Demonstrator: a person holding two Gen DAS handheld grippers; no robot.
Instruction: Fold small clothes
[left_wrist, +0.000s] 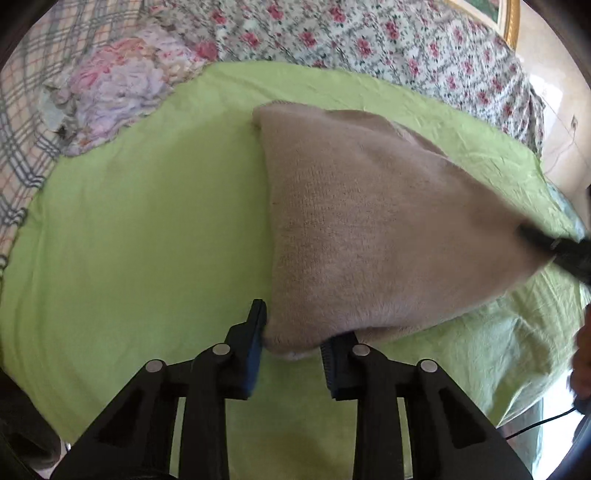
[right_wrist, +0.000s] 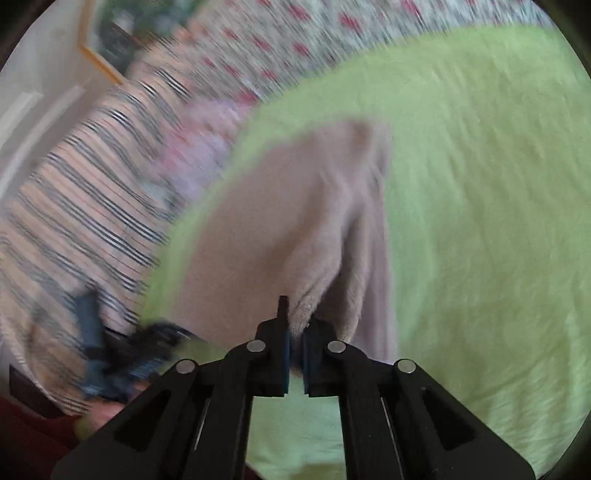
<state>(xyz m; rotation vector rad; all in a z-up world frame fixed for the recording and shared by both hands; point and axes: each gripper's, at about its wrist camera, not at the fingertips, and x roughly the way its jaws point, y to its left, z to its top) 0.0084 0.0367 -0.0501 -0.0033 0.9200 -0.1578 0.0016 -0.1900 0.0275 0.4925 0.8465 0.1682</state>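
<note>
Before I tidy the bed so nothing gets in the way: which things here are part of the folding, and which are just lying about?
In the job:
- beige knitted garment
- left gripper, a garment corner between its jaws
- right gripper, shut on the garment edge
- light green sheet, the folding surface

Lying about:
- crumpled pink and lilac floral cloth
- rose-print bedspread
- plaid blanket

Bed w/ floral cover (left_wrist: 369, 40), green sheet (left_wrist: 147, 221) on top.

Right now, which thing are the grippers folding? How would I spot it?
Find the bright green sheet spread over the flowery bed cover. The fuzzy beige knit garment lies on it, pinched at its corners. It is plain and one colour, unlike the crumpled pink-and-lilac cloth nearby.
</note>
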